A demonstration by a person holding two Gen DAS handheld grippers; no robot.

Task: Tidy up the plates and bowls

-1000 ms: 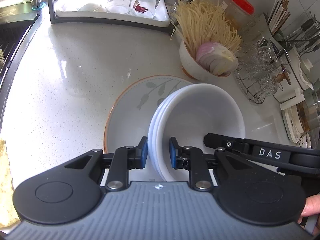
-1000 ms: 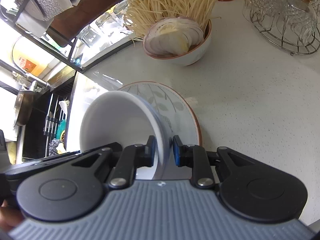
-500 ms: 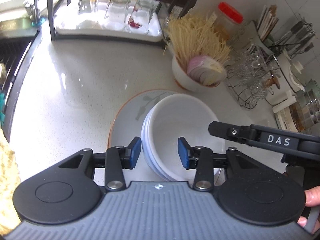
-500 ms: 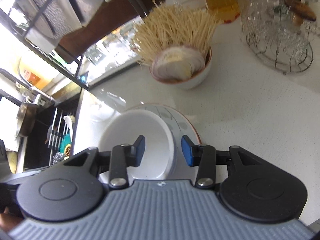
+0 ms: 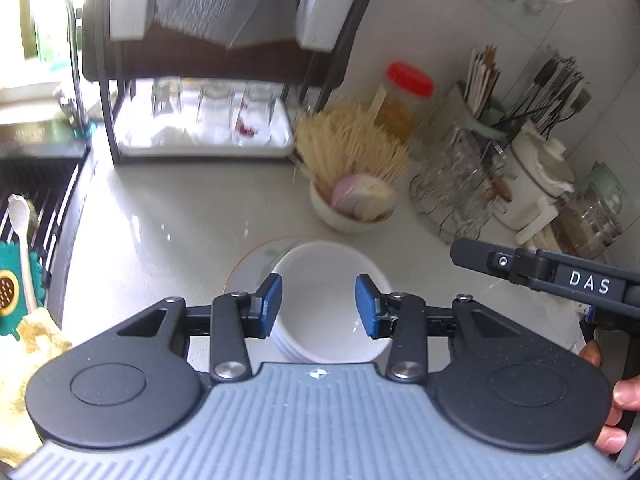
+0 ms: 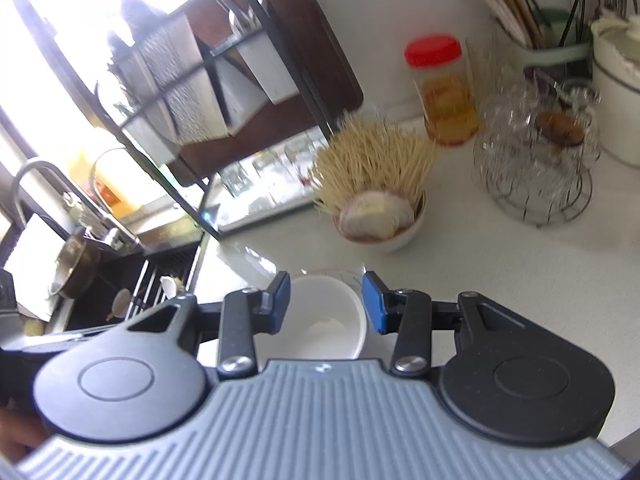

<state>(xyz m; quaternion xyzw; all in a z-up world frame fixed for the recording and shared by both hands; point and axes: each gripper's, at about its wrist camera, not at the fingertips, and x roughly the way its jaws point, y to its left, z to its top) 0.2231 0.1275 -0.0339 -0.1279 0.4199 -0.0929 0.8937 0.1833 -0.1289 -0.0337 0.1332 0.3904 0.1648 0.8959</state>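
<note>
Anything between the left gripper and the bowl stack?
Nothing visible. The left gripper is open above the bowl stack, which sits on the plate. The right gripper is off to the side.

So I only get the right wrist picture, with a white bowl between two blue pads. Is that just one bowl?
Observer: No. The left wrist view shows a stack of white bowls, with several nested rims showing on its left side.
Operator: Is the other gripper holding that stack?
Observer: No. The left gripper is open, with its blue pads on either side of the stack and clear of it.
Operator: Is there anything near the sink that I'm missing?
Observer: Yes. A yellow cloth lies at the counter's left edge, just below a teal scrubber.
</note>
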